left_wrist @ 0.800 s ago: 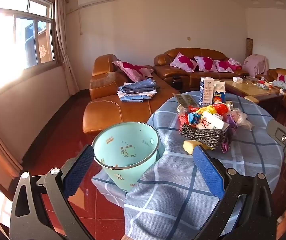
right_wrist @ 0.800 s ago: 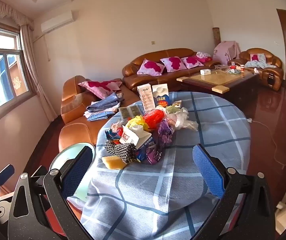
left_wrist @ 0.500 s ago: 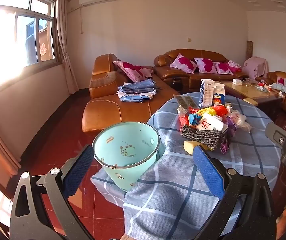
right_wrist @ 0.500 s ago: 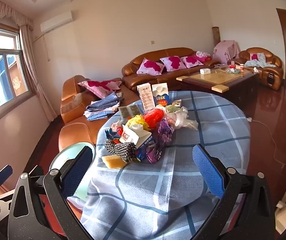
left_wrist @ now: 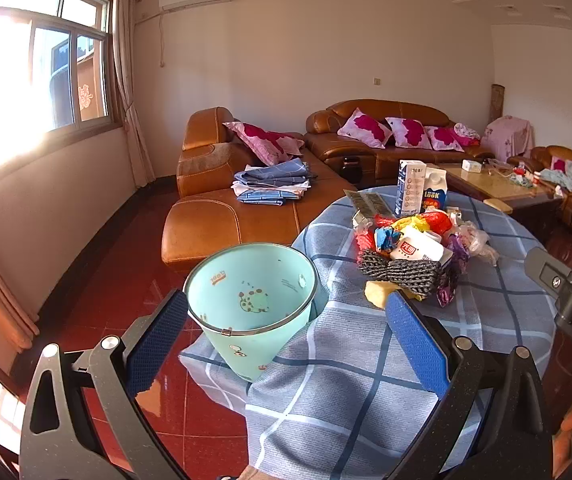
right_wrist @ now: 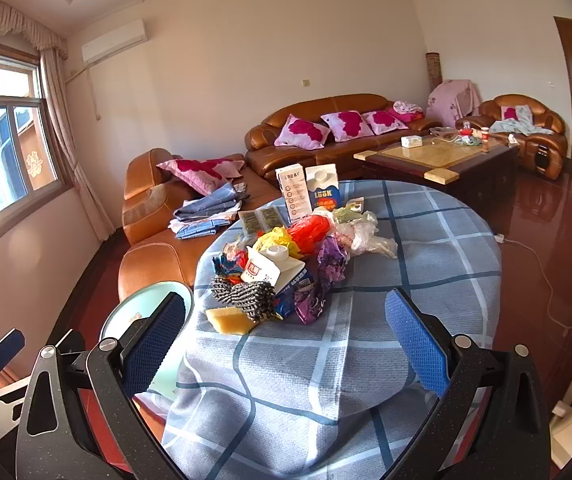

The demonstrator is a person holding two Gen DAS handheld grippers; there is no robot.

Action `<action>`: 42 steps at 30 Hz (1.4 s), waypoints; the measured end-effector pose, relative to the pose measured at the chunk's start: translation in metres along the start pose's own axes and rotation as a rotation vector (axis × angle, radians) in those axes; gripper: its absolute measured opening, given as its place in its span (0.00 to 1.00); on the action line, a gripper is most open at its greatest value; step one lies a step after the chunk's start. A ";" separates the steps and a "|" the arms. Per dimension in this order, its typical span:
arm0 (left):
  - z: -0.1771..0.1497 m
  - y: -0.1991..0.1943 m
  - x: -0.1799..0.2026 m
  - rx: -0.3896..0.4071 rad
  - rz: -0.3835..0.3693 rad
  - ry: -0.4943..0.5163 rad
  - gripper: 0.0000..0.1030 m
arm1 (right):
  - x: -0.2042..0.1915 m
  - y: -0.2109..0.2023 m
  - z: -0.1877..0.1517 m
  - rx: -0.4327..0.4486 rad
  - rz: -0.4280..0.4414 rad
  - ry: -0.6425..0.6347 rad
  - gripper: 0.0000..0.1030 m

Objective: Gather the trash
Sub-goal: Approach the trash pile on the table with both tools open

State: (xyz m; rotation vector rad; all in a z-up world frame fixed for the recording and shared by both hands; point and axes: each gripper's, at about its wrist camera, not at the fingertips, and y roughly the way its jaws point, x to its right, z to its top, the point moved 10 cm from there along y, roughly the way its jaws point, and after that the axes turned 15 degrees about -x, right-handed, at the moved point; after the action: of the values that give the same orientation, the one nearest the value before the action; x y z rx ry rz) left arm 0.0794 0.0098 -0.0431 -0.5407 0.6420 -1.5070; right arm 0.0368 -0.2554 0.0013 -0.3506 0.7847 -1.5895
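The left hand-held gripper [left_wrist: 286, 344] is held level above the near edge of the counter [left_wrist: 366, 380], its two blue-padded fingers [left_wrist: 416, 344] spread wide with nothing between them. It points forward over the checked blue cloth, toward the room. Between its fingers in the left wrist view sits the mint-green waste bin [left_wrist: 251, 308], upright on the floor just beside the counter's left edge, its mouth facing up and its side pressed against the hanging cloth. At the right edge of that view a grey part of the right hand-held gripper [left_wrist: 566, 300] reaches in.

The right hand-held gripper [right_wrist: 286, 344] is also level and spread wide, holding nothing, aimed across the counter from its near side. Its left finger [right_wrist: 153, 344] overlaps the rim of the bin in its view.

Ahead of both, near the middle of the counter, lies the trash pile [right_wrist: 286, 264]: a yellow sponge [right_wrist: 229, 320] nearest, touching a black-and-white knitted bundle [right_wrist: 245, 296], then a tipped white carton with a red label [right_wrist: 269, 268], purple wrappers [right_wrist: 326, 276], yellow and red plastic bags [right_wrist: 298, 232] and clear crumpled plastic [right_wrist: 366, 236]. Behind the pile two cartons stand upright, a tall white one [right_wrist: 294, 192] beside a blue-and-white one [right_wrist: 322, 188].

Beyond the counter are orange leather sofas [right_wrist: 326, 136] with pink cushions, folded cloth [right_wrist: 205, 212] on the chaise, and a coffee table [right_wrist: 438, 156].
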 end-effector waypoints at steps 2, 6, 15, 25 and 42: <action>0.001 -0.001 0.000 0.002 0.002 0.000 0.94 | 0.000 0.000 0.000 -0.001 0.000 0.001 0.96; 0.001 -0.003 0.000 0.008 0.003 0.001 0.94 | -0.001 0.001 0.000 0.000 0.000 0.000 0.96; 0.002 -0.004 0.000 0.009 0.000 -0.003 0.94 | -0.001 0.000 0.000 0.001 0.001 -0.001 0.96; 0.002 -0.005 0.000 0.008 -0.007 -0.005 0.94 | -0.002 0.001 -0.001 0.002 0.003 -0.003 0.96; 0.002 -0.007 0.001 0.008 -0.009 -0.008 0.94 | -0.005 0.001 -0.001 -0.005 0.007 -0.009 0.96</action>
State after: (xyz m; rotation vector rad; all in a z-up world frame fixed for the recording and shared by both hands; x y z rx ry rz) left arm 0.0754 0.0084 -0.0371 -0.5432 0.6279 -1.5146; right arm 0.0378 -0.2504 0.0013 -0.3580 0.7829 -1.5785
